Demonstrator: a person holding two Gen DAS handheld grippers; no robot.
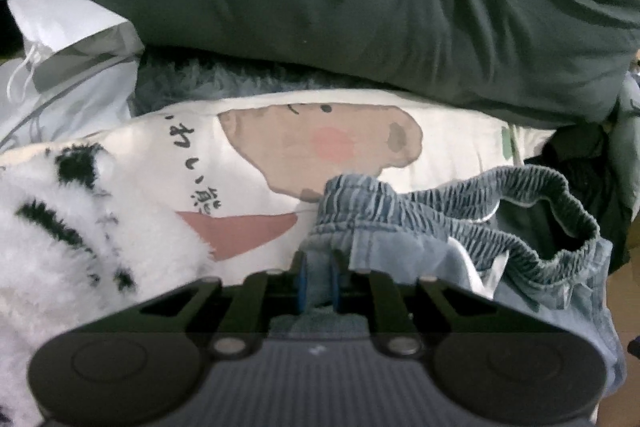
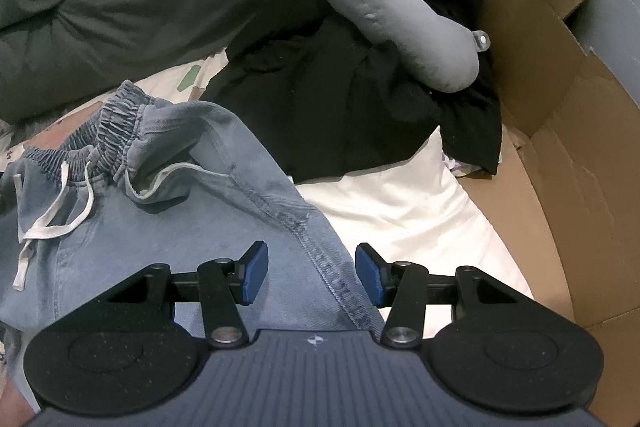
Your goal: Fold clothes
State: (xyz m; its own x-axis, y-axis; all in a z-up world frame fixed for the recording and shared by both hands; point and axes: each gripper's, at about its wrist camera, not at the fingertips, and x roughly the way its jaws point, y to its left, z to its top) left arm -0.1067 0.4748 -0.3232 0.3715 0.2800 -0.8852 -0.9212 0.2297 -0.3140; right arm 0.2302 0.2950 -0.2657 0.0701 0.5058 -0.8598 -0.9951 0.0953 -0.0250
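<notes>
- Denim shorts [image 1: 460,227] are the landmark in the left wrist view: the left gripper [image 1: 319,285] has its jaws clamped together on a fold at the elastic waistband's near edge.
- Behind the shorts lies a cream bear-print sheet [image 1: 280,155]; a fluffy white-and-black fabric [image 1: 60,227] sits left of them, and a dark green duvet [image 1: 340,7] is piled above and beyond.
- Right wrist view: the right gripper [image 2: 311,275] hovers over the shorts [image 2: 180,207], jaws apart, straddling the stitched side seam without pinching it.
- The white drawstring [image 2: 52,223] lies loose on the shorts' front.
- Beyond the shorts sit a black garment [image 2: 340,99] and a grey neck pillow [image 2: 400,11]; a cardboard box [image 2: 560,147] stands to their right.
</notes>
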